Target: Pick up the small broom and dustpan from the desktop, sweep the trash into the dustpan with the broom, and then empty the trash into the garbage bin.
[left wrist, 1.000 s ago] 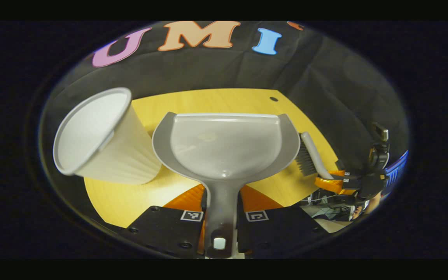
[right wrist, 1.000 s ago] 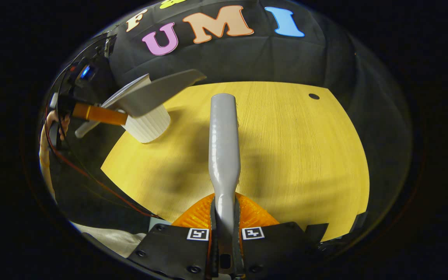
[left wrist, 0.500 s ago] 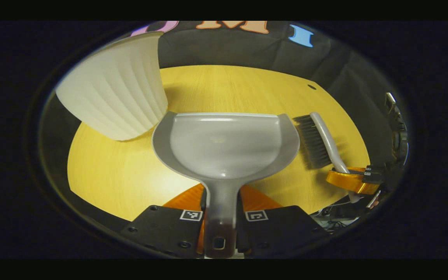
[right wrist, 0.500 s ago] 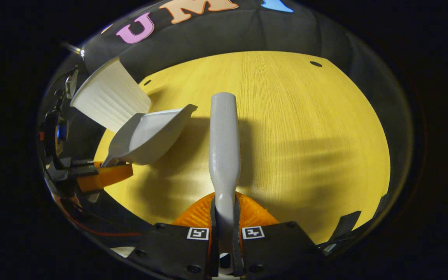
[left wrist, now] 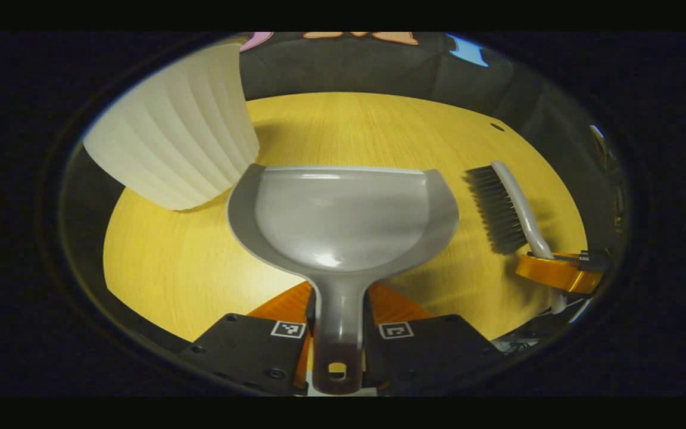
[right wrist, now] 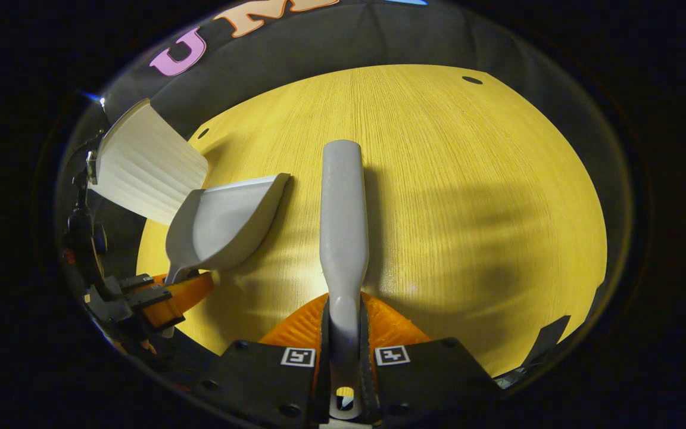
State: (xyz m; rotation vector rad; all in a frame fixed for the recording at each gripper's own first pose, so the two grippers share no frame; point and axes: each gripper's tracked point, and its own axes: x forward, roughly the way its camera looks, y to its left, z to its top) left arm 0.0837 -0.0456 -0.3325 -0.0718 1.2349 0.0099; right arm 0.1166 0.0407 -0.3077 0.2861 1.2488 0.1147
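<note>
Dustpan (left wrist: 343,220) sits centre frame, handle clamped in left gripper (left wrist: 338,325); bin (left wrist: 179,134) upper left, just beside its rim. Broom (right wrist: 343,208) clamped in right gripper (right wrist: 343,351). Bare desktop (right wrist: 468,196) open right.

Left gripper view sits close behind the dustpan (left wrist: 343,223), looking forward and down across the yellow desktop (left wrist: 170,268), with the ribbed white bin (left wrist: 176,137) near at upper left and the broom (left wrist: 507,205) off right. Right gripper view looks down steeply along the broom handle (right wrist: 343,220). Both views share the desktop, bin, dustpan and broom.
</note>
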